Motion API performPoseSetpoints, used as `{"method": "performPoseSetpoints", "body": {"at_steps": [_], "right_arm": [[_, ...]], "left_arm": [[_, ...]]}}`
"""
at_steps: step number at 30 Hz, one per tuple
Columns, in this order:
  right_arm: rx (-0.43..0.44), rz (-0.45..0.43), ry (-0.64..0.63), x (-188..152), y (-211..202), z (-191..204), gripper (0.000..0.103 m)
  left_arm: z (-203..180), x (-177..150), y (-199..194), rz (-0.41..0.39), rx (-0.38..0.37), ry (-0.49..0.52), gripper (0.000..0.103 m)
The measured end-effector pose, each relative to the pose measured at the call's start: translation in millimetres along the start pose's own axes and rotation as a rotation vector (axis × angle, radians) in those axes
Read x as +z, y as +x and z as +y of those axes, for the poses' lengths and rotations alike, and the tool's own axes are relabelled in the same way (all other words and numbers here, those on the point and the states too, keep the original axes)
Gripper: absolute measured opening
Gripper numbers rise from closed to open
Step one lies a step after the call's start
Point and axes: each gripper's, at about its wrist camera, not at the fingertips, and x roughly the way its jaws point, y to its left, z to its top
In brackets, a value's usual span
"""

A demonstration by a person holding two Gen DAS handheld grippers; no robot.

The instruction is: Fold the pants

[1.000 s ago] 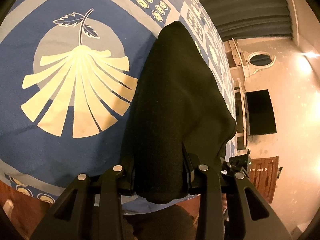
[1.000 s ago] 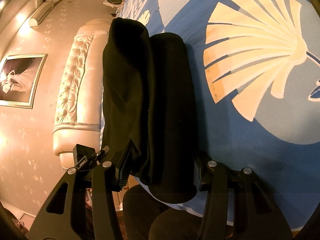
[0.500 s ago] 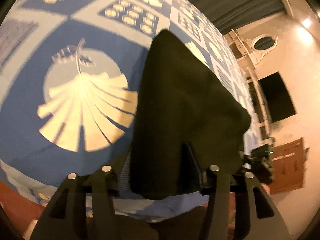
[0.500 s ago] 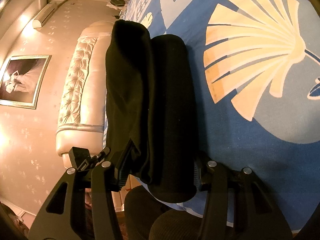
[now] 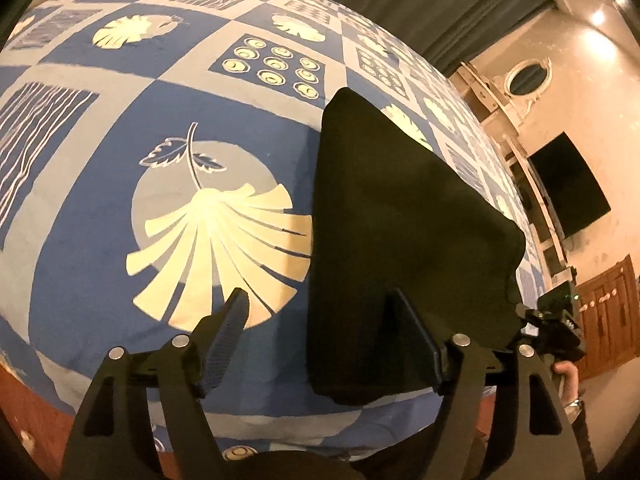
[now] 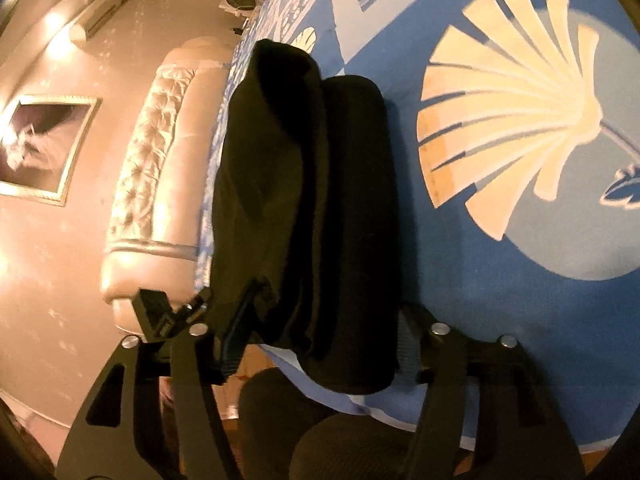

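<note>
Jaws of the left gripper (image 5: 316,312) stand apart, its right finger under the near edge of the folded black pants (image 5: 396,220), its left finger clear of them. The right gripper (image 6: 324,320) has its jaws spread around the pants' near end on the blue patterned bedspread (image 5: 100,200); whether they pinch it, I cannot tell.

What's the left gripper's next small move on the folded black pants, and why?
Probably back the left gripper straight off. It is open with one finger clear of the cloth, and the folded black fabric pants lie on the blue patterned bedspread.
</note>
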Motion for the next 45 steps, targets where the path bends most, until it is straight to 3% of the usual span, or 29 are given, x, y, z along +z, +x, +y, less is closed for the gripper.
{"method": "performPoseSetpoints", "body": {"at_steps": [4, 14, 19, 27, 37, 45], "right_arm": [[-0.056, -0.034, -0.043, 3.2, -12.4, 7.8, 0.075], [-0.081, -0.141, 0.003, 32.4, -38.6, -11.3, 0.081], [-0.078, -0.144, -0.001, 50.8, -25.2, -12.1, 0.081], [-0.036, -0.128, -0.003, 83.3, 4.0, -4.6, 0.090], [0.012, -0.108, -0.016, 109.7, 23.9, -1.3, 0.092], [0.005, -0.061, -0.052, 118.9, 40.0, 9.5, 0.092]], "left_arm": [[-0.4, 7.8, 2.9, -0.010, 0.000, 0.026, 0.078], [9.7, 40.6, 17.9, 0.012, -0.034, 0.005, 0.081], [10.1, 56.8, 28.8, 0.031, -0.052, 0.010, 0.081], [11.9, 84.3, 68.5, 0.140, -0.183, -0.055, 0.081], [19.7, 108.7, 91.6, 0.135, -0.260, -0.176, 0.081], [18.9, 117.5, 93.6, 0.145, -0.291, -0.183, 0.084]]}}
